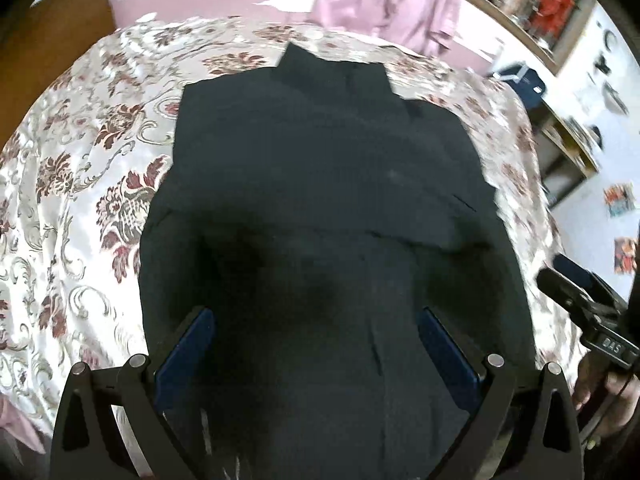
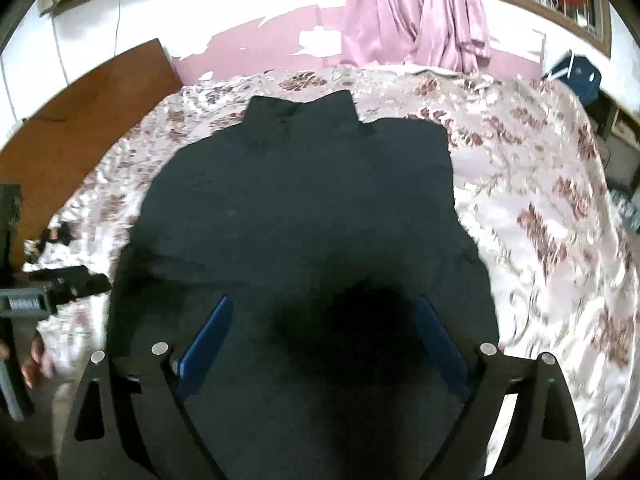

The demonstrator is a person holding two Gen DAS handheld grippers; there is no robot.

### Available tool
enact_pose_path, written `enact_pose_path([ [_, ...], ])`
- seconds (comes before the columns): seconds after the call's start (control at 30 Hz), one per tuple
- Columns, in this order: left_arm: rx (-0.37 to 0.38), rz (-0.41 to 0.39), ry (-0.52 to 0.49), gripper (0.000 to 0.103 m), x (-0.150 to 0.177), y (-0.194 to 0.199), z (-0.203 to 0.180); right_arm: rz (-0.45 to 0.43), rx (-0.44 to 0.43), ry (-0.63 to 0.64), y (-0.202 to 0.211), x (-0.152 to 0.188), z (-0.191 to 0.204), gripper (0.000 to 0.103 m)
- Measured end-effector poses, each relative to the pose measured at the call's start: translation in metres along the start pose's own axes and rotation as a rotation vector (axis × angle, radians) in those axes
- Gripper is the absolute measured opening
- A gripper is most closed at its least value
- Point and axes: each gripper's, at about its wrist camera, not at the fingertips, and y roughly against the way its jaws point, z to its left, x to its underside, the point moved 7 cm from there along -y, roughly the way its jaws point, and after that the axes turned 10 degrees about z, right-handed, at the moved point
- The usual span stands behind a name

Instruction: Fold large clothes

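Note:
A large black garment (image 1: 320,184) lies folded into a long flat shape on the floral bedspread (image 1: 80,168), its collar end toward the far wall. My left gripper (image 1: 316,316) hangs above its near part, jaws wide open, nothing between the blue pads (image 1: 188,344). In the right wrist view the same garment (image 2: 304,208) fills the middle, and my right gripper (image 2: 324,308) hovers over it open, blue pads (image 2: 208,336) apart and empty. The right gripper (image 1: 588,304) shows at the left view's right edge; the left gripper (image 2: 60,280) shows at the right view's left edge.
Pink curtains (image 2: 416,12) hang at the far wall behind the bed. A brown wooden board (image 2: 80,112) stands at the bed's left side. A shelf with items (image 1: 560,80) runs along the right. A person's hand (image 1: 608,396) holds the right gripper's handle.

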Motion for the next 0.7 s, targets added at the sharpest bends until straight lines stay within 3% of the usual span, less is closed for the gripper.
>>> enact_pose_path([
  [0.17,0.013,0.046,-0.021,0.103,0.022,0.029,-0.008,0.038,-0.01,0.023,0.038,0.03,0.02,0.09],
  [0.3,0.021,0.039,-0.02,0.103,0.019,0.059,-0.005,0.021,0.007,0.089,0.075,0.036,0.036,0.09],
  [0.47,-0.021,-0.042,-0.022,0.103,-0.011,0.099,0.002,-0.042,0.032,0.145,0.118,0.013,0.048,0.09],
  [0.7,-0.012,-0.11,0.007,0.103,-0.053,0.122,0.009,-0.092,-0.005,0.081,0.146,-0.048,0.042,0.09],
])
